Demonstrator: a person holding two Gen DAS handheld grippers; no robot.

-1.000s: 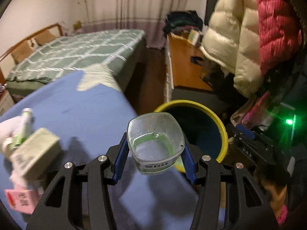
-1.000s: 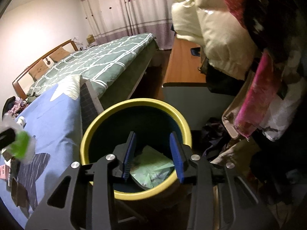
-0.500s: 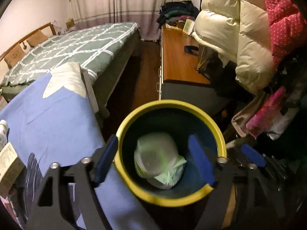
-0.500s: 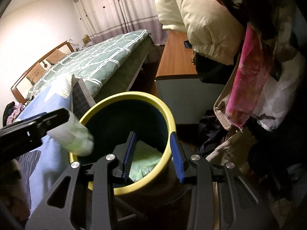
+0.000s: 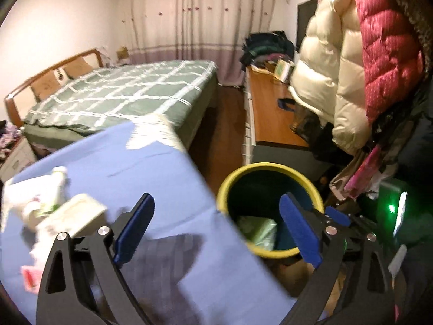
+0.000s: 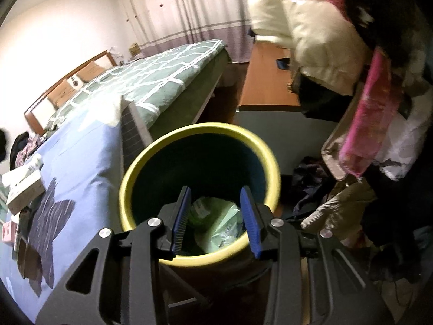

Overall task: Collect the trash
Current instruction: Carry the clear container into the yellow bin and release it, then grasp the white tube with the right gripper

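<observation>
A yellow-rimmed bin stands at the edge of the blue-clothed table. Crumpled green and white plastic trash lies inside it. My left gripper hangs over the table edge beside the bin; its jaws are opening wide and hold nothing. My right gripper hovers over the bin's near rim, open, with an empty gap between its blue pads. On the table's left lie a cardboard box, a small bottle and a pink packet.
A green checked bed lies beyond the table. A wooden desk stands behind the bin. Puffy cream and red jackets hang at the right, and clothes are heaped on the floor beside the bin.
The left gripper held a clear plastic cup, let it drop into the bin and spread its jaws wide, then drew back over the table. The right gripper stayed over the bin.
</observation>
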